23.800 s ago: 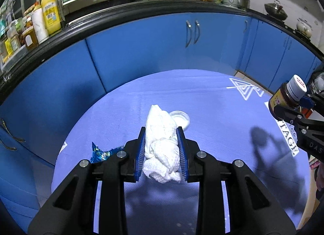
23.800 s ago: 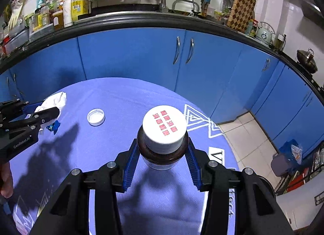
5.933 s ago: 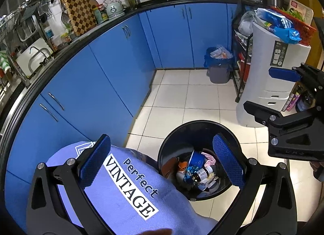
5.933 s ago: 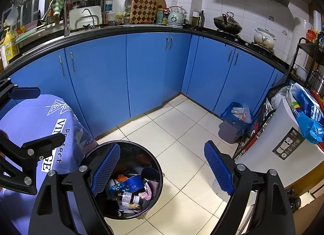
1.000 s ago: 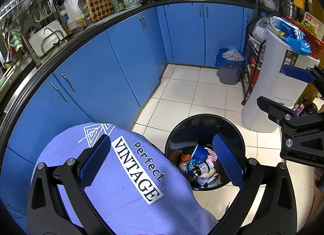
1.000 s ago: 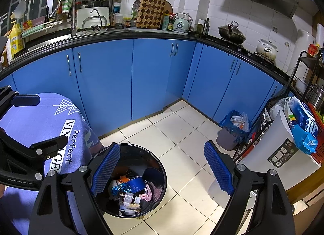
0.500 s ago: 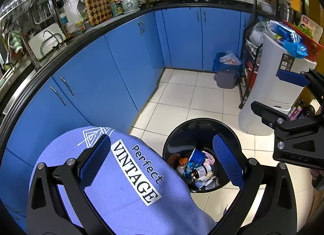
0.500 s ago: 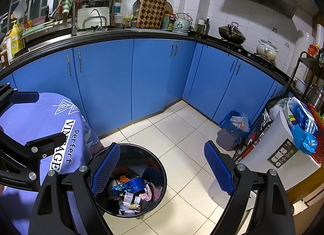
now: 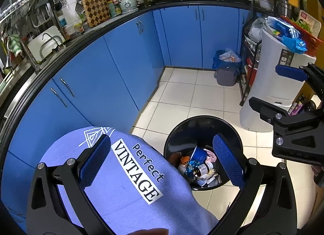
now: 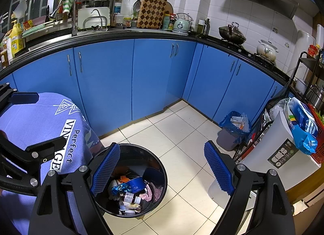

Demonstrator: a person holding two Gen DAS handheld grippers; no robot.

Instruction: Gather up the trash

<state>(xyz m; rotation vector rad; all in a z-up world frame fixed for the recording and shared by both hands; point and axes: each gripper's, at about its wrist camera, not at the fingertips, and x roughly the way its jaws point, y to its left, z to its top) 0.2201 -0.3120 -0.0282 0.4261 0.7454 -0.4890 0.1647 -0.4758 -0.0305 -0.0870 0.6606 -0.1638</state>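
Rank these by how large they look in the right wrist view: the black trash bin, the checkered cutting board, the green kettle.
1. black trash bin, largest, though nearest the camera
2. checkered cutting board
3. green kettle, smallest

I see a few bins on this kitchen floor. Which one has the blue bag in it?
The small grey bin in the corner by the cabinets; the round black bin is unlined, and the tall white one is closed.

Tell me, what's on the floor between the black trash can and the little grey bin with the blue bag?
Nothing: only bare white floor tiles lie between the black trash can and the grey bin, clearest in the right wrist view.
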